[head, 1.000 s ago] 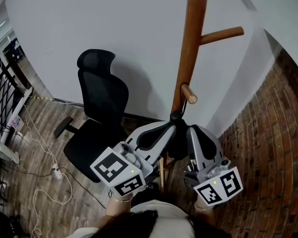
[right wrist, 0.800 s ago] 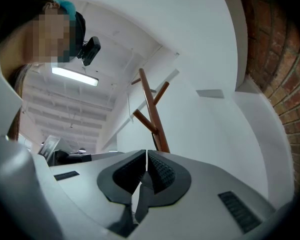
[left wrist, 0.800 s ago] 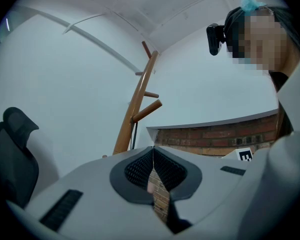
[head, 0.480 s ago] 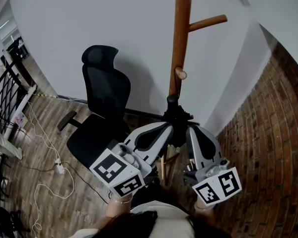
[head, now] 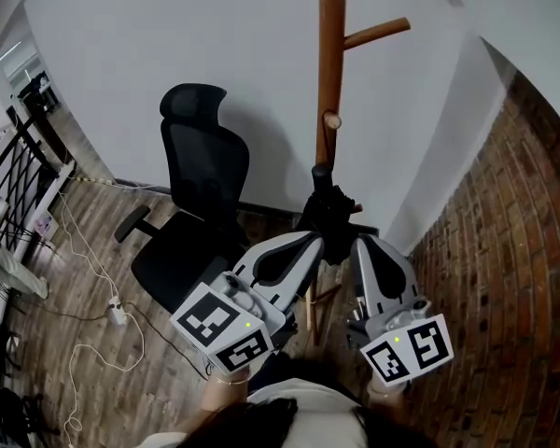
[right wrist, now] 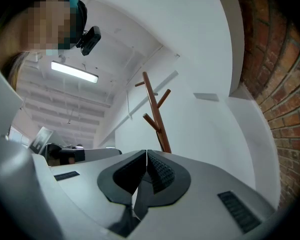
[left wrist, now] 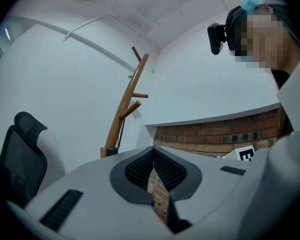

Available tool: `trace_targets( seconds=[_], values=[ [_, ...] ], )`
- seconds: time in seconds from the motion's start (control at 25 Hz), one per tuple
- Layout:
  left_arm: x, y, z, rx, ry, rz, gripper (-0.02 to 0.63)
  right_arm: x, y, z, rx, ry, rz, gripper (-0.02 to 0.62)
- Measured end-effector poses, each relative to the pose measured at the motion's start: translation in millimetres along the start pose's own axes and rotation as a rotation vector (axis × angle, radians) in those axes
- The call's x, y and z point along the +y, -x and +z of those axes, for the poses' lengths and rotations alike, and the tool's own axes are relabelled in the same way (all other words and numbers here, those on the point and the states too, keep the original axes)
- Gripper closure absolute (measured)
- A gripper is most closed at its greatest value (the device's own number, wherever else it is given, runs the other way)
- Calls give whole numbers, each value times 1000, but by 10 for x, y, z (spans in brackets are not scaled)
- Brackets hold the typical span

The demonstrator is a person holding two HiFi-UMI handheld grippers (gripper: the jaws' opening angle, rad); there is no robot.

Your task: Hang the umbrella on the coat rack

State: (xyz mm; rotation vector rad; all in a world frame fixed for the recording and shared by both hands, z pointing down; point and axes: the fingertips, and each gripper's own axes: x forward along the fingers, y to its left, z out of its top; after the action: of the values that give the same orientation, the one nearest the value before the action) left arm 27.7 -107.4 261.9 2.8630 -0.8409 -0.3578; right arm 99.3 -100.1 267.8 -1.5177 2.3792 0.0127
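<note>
The black folded umbrella [head: 325, 215] hung just below the centre of the head view, close against the pole of the wooden coat rack [head: 330, 54] and under its short lower peg [head: 331, 119]. In your left gripper view, a thin dark strap [left wrist: 121, 133] ran down from the rack's lower peg to the umbrella's dark top [left wrist: 113, 149], which showed just over the edge of the jaw at left of centre.

Your left gripper [head: 315, 239] sat below the umbrella in the head view, its tip overlapping the umbrella's lower part in the picture. In its own view the jaws were clenched, tips meeting [left wrist: 153, 148], with only brick showing through the slit between them. Your right gripper [head: 359, 243] sat just to the right of the umbrella. Its jaws were likewise pressed together at the tips [right wrist: 146, 151] and clasped nothing, and the coat rack [right wrist: 156, 114] stood apart beyond them.

A black office chair [head: 201, 185] stood left of the rack against the white wall [head: 168, 35]. The brick wall [head: 504, 250] filled the right side of the frame. On the wooden floor [head: 75, 241] at lower left, white cables [head: 79, 283] trailed to a power strip [head: 119, 315].
</note>
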Motion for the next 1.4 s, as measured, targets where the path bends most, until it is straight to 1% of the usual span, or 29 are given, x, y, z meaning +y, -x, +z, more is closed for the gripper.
trace_targets(
  seconds=[0.28, 0.52, 0.76, 1.04, 1.16, 1.4],
  values=[
    [24, 44, 51, -6, 4, -15, 595, 64, -30, 10, 5, 18, -17, 560],
    [122, 187, 62, 10, 14, -32, 595, 165, -71, -54, 19, 28, -62, 560],
    [155, 367, 156, 15, 16, -67, 595, 360, -66, -56, 19, 43, -104, 559],
    [160, 555, 130, 31, 26, -113, 595, 584, -45, -121, 30, 67, -145, 560],
    [174, 602, 139, 32, 18, -123, 595, 642, -22, -134, 35, 80, -168, 560],
    [150, 674, 132, 35, 39, -163, 595, 711, 53, -145, 42, 93, -221, 560]
  ],
)
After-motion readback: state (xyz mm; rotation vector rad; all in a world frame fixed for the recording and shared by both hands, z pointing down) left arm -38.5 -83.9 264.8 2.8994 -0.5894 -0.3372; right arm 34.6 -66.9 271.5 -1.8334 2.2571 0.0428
